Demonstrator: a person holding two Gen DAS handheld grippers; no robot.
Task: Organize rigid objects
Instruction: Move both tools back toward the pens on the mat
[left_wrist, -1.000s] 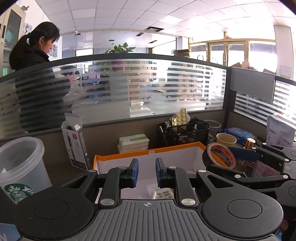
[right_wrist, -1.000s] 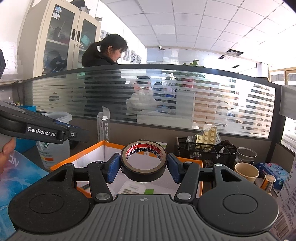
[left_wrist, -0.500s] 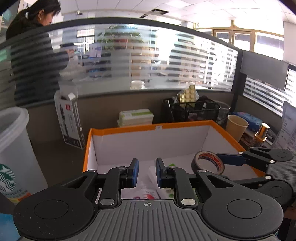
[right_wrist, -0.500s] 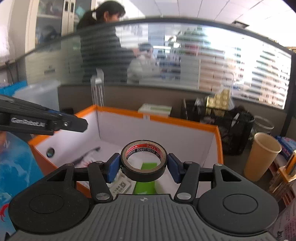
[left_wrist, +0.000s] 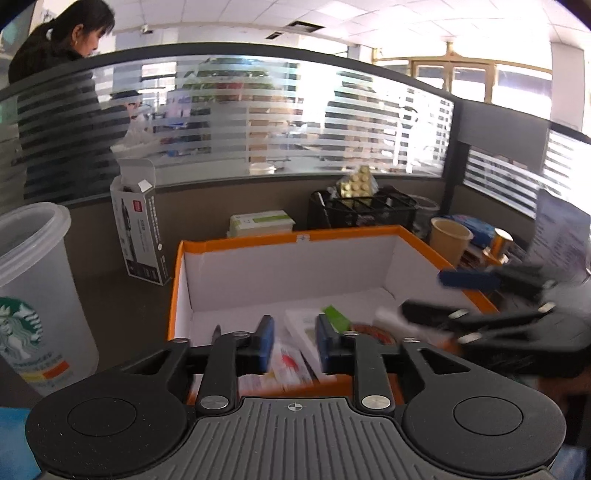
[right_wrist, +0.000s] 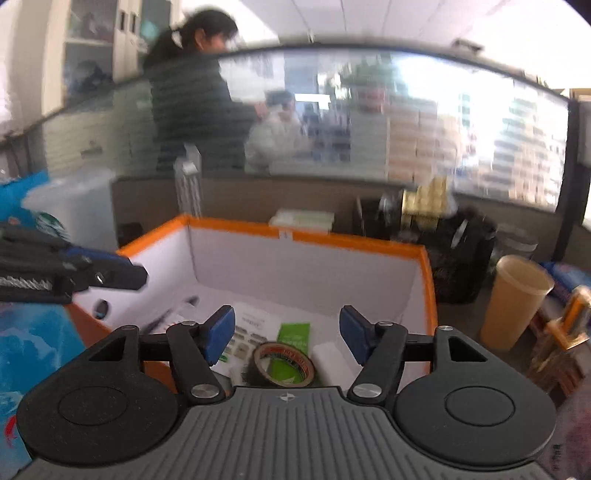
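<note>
Since half a second ago the tape roll (right_wrist: 283, 364) has left the right hand-held gripper (right_wrist: 287, 329): it was clamped between the blue pads, and now it lies flat on the floor of the orange box (right_wrist: 428, 280), just below and between the fingers. Right hand-held gripper: fingers spread wide apart, nothing between them, held over the near part of the box. Left hand-held gripper (left_wrist: 293, 343): fingers a little apart with a narrow gap, nothing gripped, poised over the near edge of the same box; its view has shifted slightly since the earlier frame.

Box contents, right wrist view: the roll rests partly on a green card (right_wrist: 293, 338), beside a white printed sheet (right_wrist: 245, 332) on its left and a white block (right_wrist: 328, 360) on its right. A pen (right_wrist: 173, 314) lies toward the left wall.

Around the box on the worktop (left_wrist: 122, 306): a clear plastic cup (left_wrist: 35, 295) to the left, an open carton (left_wrist: 138, 229) behind it, a black mesh basket (left_wrist: 364, 214) and a paper cup (left_wrist: 450, 240) to the right rear. Right wrist view is motion-blurred; fine print is unreadable.
</note>
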